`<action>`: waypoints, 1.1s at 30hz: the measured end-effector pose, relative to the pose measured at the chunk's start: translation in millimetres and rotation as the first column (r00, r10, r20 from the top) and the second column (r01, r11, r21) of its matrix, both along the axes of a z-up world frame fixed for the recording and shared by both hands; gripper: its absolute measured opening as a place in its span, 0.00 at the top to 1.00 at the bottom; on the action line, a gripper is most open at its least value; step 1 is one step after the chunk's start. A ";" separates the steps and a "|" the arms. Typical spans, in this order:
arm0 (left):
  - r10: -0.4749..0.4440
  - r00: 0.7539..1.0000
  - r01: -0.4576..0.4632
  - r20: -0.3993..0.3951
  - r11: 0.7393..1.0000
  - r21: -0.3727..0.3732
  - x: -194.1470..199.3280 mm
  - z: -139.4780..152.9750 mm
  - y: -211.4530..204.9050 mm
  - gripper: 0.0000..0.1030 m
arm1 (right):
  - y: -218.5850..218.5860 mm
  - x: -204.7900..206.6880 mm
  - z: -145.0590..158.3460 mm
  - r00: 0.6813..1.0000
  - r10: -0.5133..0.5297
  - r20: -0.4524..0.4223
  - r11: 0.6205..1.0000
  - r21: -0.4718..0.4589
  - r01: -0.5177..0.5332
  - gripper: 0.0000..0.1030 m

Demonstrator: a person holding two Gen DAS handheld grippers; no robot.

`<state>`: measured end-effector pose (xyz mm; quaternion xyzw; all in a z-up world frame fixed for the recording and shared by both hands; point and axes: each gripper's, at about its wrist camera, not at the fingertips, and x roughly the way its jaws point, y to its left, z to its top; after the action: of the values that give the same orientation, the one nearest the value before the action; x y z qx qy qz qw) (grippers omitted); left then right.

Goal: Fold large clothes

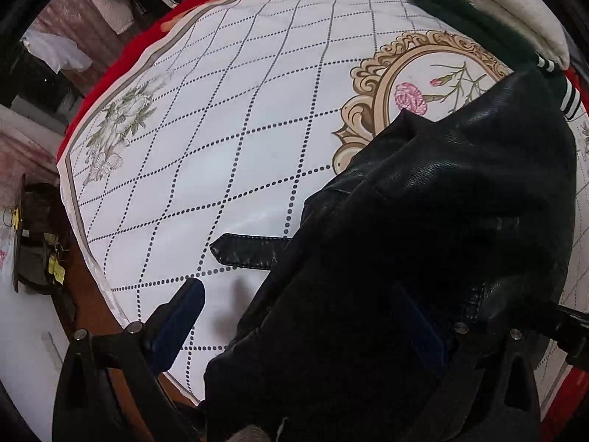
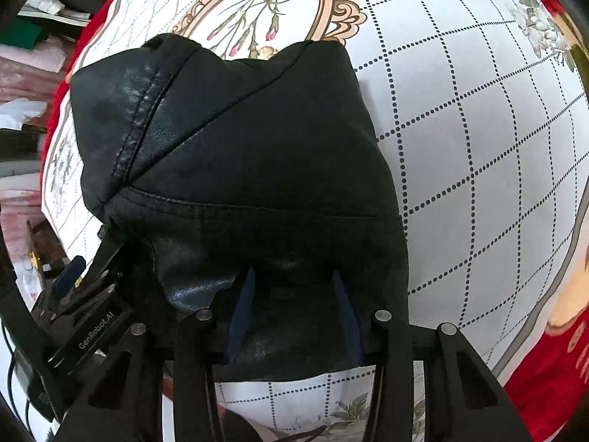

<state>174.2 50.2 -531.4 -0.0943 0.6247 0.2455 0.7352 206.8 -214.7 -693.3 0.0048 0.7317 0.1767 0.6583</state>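
Both claws sit at the near edge of the jacket, so I start there. On my right claw (image 2: 294, 316) the two blue pads (image 2: 241, 313) stand part way apart with black leather bunched between them; whether they truly bite it I cannot tell, since the hem drapes over the tips. My left claw (image 1: 305, 316) is spread wide: one pad (image 1: 180, 316) is bare over the cloth at 7 o'clock, the other is buried under the leather at 5 o'clock, so nothing is pinched there as far as I can see.

Beyond them, the jacket (image 2: 235, 140) lies heaped on the desk (image 1: 221, 118), covering the lower part of the oval flower medallion (image 1: 423, 84), with a strap (image 1: 250, 250) poking out flat toward 9 o'clock in the left view. A green garment with striped cuff (image 1: 568, 95) lies past it at 1 o'clock.

To do this fold well, I judge I should take a firm pinch on both near corners at the same height, lift only enough to free the hem, then carry it toward 12 o'clock evenly. Leather is heavy and slick, so a shallow bite may slip. That strap wants tucking in before the fold lands.
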 end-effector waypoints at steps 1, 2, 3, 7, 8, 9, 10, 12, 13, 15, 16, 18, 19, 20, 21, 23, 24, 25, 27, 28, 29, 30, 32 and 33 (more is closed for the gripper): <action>0.000 1.000 0.000 -0.004 1.000 -0.002 0.2 -3.3 0.3 0.00 | 0.2 0.6 -2.9 1.000 0.001 -0.003 1.000 -0.004 -0.001 0.55; 0.001 1.000 -0.001 -0.008 1.000 -0.004 0.7 -4.7 1.3 0.00 | 0.1 2.0 -6.6 1.000 -0.005 -0.010 1.000 -0.008 0.005 0.55; 0.001 1.000 -0.001 -0.014 1.000 0.002 1.3 -6.2 1.5 0.00 | 3.8 2.9 -6.7 1.000 -0.009 -0.015 1.000 -0.011 0.009 0.55; 0.004 1.000 -0.004 -0.027 1.000 -0.001 2.4 -10.9 2.5 0.00 | 11.7 6.3 -16.8 0.999 -0.006 -0.032 1.000 -0.030 0.005 0.53; 0.006 1.000 -0.006 -0.029 1.000 -0.004 2.0 -8.9 2.8 0.00 | 10.6 7.2 -15.4 0.999 -0.009 -0.045 1.000 -0.028 0.008 0.53; 0.006 1.000 -0.006 -0.025 1.000 -0.006 1.7 -4.4 2.4 0.00 | 8.3 9.5 -11.7 0.998 -0.017 -0.060 1.000 -0.016 0.016 0.53; 0.004 1.000 -0.004 -0.017 1.000 -0.008 1.3 1.3 1.4 0.00 | 3.6 10.7 -4.6 0.997 -0.032 -0.075 0.999 0.008 0.033 0.53; -0.006 1.000 0.006 0.027 1.000 -0.015 0.7 21.9 -1.6 0.00 | -11.3 12.8 19.9 0.993 -0.077 -0.086 0.985 0.144 0.089 0.54; -0.008 0.999 0.009 0.045 1.000 -0.011 1.3 29.2 -3.1 0.00 | -16.6 15.2 36.8 0.994 -0.091 -0.058 0.977 0.187 0.101 0.54; -0.008 0.997 0.009 0.080 1.000 -0.008 4.8 43.5 -4.8 0.00 | -17.2 22.8 56.1 0.995 -0.096 -0.011 0.963 0.251 0.096 0.55; 0.000 0.996 0.002 0.092 1.000 -0.018 7.5 45.9 -3.1 0.00 | -14.1 28.4 58.6 0.995 -0.097 -0.004 0.956 0.277 0.094 0.56; 0.014 0.995 -0.012 0.100 1.000 -0.021 16.3 43.7 -0.3 0.00 | -0.4 53.7 46.6 0.995 -0.101 -0.004 0.952 0.291 0.098 0.64; 0.020 0.995 -0.018 0.098 1.000 -0.025 19.5 41.4 2.7 0.00 | 6.5 58.3 36.2 0.995 -0.099 -0.020 0.952 0.288 0.100 0.65; 0.034 0.994 -0.031 0.100 0.999 -0.030 24.5 39.1 6.6 0.00 | 16.2 64.3 22.6 0.994 -0.101 -0.039 0.957 0.271 0.107 0.65; 0.047 0.993 -0.045 0.107 0.999 -0.027 28.4 38.7 9.4 0.00 | 25.4 70.1 6.7 0.993 -0.104 -0.060 0.963 0.244 0.116 0.65; 0.058 0.991 -0.057 0.120 0.998 -0.014 35.0 39.3 16.4 0.00 | 43.0 71.7 -22.6 0.986 -0.125 -0.110 0.972 0.188 0.144 0.66; 0.063 0.988 -0.063 0.142 0.998 -0.004 36.8 39.0 18.3 0.00 | 47.6 74.5 -31.5 0.985 -0.127 -0.114 0.975 0.170 0.145 0.66; 0.065 0.988 -0.066 0.142 0.998 0.002 39.0 37.7 20.5 0.00 | 49.6 79.0 -35.3 0.986 -0.125 -0.114 0.978 0.155 0.142 0.65; 0.062 0.989 -0.063 0.134 0.998 0.001 40.9 33.7 22.5 0.00 | 55.9 85.9 -35.4 0.986 -0.105 -0.129 0.982 0.142 0.123 0.64; 0.062 0.990 -0.062 0.126 0.998 0.001 41.2 30.7 23.1 0.00 | 54.9 85.7 -30.3 0.986 -0.096 -0.138 0.982 0.150 0.116 0.64; 0.058 0.991 -0.059 0.116 0.998 0.005 40.3 26.5 22.8 0.00 | 47.9 84.9 -24.7 0.984 -0.084 -0.156 0.976 0.187 0.113 0.63; 0.053 0.993 -0.054 0.106 0.998 0.012 38.8 22.3 22.2 0.00 | 40.8 83.7 -15.1 0.983 -0.072 -0.170 0.966 0.235 0.111 0.61; 0.041 0.995 -0.045 0.093 0.998 0.036 32.4 13.9 20.5 0.00 | 22.1 79.7 3.7 0.982 -0.053 -0.182 0.936 0.334 0.113 0.58; 0.041 0.995 -0.045 0.096 0.998 0.040 28.4 11.3 20.6 0.00 | 6.7 77.6 9.4 0.982 -0.057 -0.180 0.928 0.354 0.118 0.53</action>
<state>202.5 70.9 -520.1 -0.1039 0.5817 0.2698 0.7603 284.4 -208.0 -683.9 0.1739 0.7378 0.2784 0.5898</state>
